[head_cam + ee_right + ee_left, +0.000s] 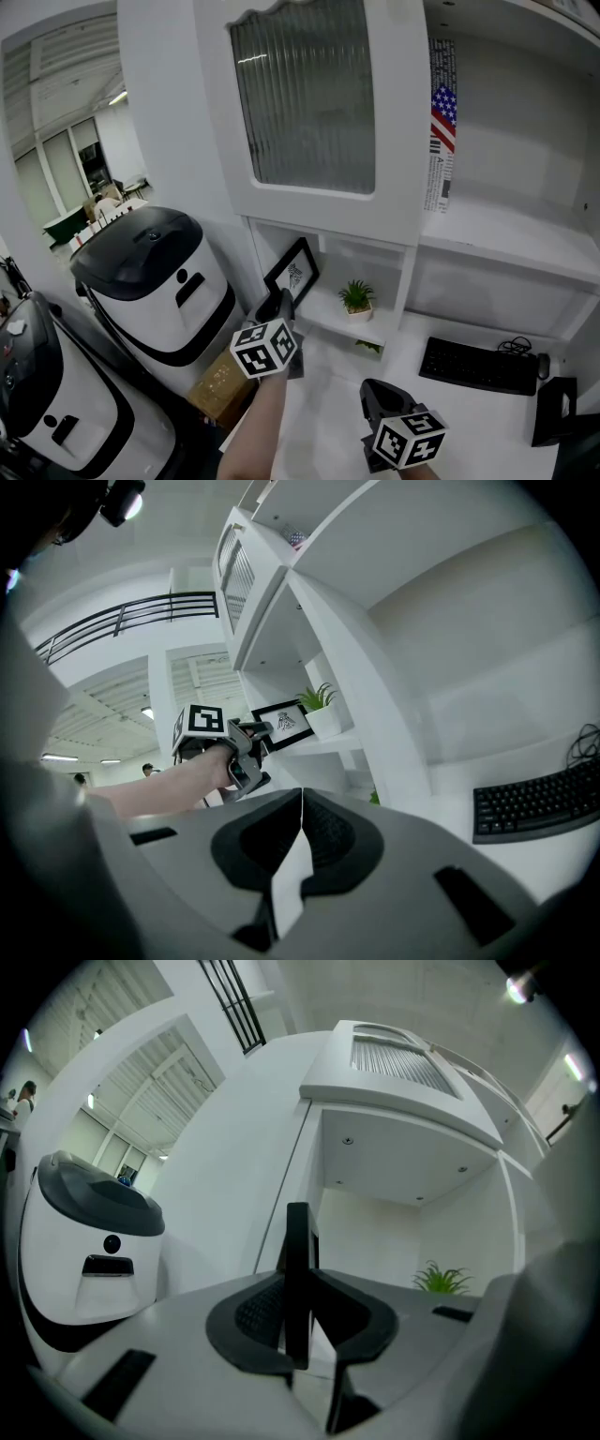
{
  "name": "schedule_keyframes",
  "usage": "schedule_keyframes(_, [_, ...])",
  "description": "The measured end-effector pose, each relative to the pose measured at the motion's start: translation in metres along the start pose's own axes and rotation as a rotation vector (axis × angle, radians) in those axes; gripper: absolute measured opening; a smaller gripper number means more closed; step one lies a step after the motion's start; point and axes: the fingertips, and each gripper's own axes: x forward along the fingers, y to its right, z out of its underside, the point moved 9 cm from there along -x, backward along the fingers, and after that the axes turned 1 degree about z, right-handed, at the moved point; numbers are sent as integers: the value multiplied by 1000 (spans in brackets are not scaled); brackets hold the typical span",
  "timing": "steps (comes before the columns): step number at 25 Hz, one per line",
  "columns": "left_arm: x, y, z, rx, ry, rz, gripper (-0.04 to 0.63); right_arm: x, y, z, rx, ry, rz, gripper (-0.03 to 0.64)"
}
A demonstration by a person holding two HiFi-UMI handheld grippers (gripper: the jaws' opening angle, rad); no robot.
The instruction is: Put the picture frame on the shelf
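The black picture frame (292,272) with a white print is tilted in the left end of the low shelf (330,325), left of a small potted plant (357,298). My left gripper (281,306) is shut on the frame's lower corner. In the left gripper view the frame (298,1279) stands edge-on between the pads. The right gripper view has the frame (284,722) level with the shelf's front edge; I cannot tell whether it touches the board. My right gripper (377,394) hangs lower right over the desk, shut with nothing in it (301,803).
A ribbed-glass cabinet door (305,94) hangs above the shelf. A white and black machine (155,281) and a cardboard box (220,386) stand at the left. A black keyboard (478,366) lies on the white desk at the right, with a black object (553,408) beyond it.
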Motion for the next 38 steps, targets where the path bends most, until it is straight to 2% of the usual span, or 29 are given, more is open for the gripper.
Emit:
schedule_keyframes(8, [2,2,5,35,-38,4,67,6,-2,2,5,-10,-19,3])
schedule_keyframes(17, [-16,-9,21,-35,-66,20,121,11,-4,4,12,-17,-30,3])
schedule_keyframes(23, [-40,-13,28,-53,-78,19,124,12,-9,6,-2,-23,-32,3])
schedule_keyframes(31, [-77,-12,41,-32,-115,-2,114,5,-20,8,-37,-29,-34,3])
schedule_keyframes(38, [-121,-7,51,69,-136,-27,63,-7,-32,7,-69,-20,-35,2])
